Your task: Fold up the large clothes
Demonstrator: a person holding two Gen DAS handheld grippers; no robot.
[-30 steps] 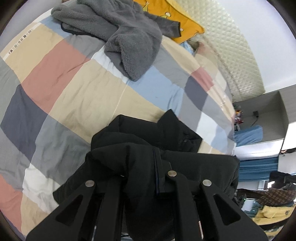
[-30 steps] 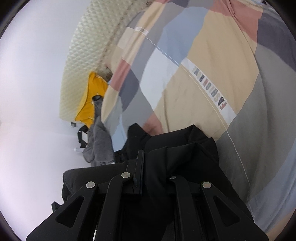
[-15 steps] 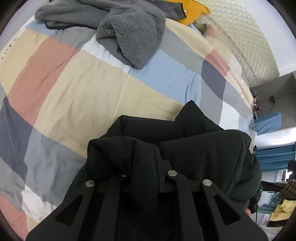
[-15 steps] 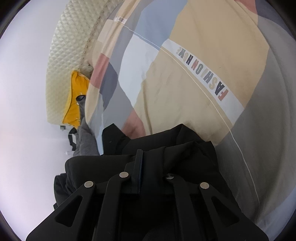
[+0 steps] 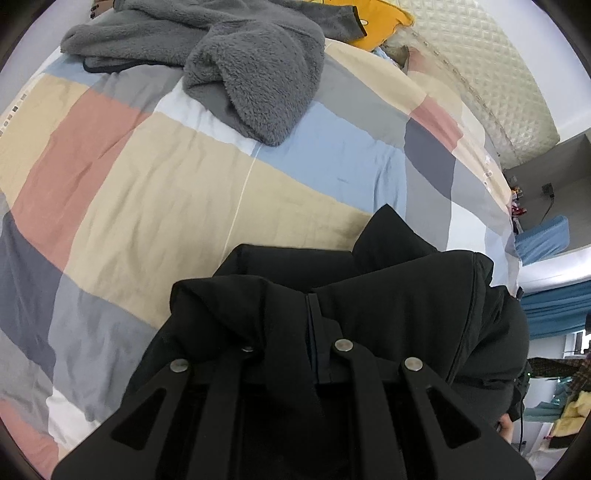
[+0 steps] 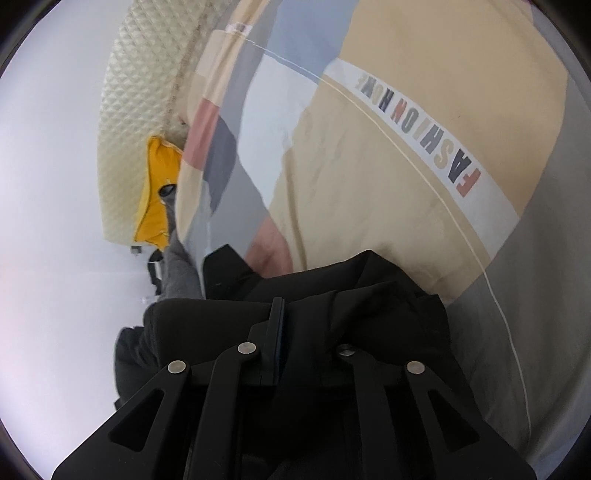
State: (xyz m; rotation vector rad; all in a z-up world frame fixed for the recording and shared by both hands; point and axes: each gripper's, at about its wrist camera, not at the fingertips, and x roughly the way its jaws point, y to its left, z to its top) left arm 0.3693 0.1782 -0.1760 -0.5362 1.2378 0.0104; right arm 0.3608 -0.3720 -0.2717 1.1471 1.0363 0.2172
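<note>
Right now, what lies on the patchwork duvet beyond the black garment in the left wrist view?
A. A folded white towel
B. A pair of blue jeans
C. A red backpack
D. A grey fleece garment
D: a rumpled grey fleece garment lies on the duvet past the black garment, near a yellow cushion; no towel, jeans or backpack shows.

Jacket (image 5: pixel 388 291) on bed (image 5: pixel 155 192), near edge. Fleece garment (image 5: pixel 251 70) farther back on bed. Cushion (image 5: pixel 380 22) behind fleece, against headboard (image 5: pixel 491 74).
</note>
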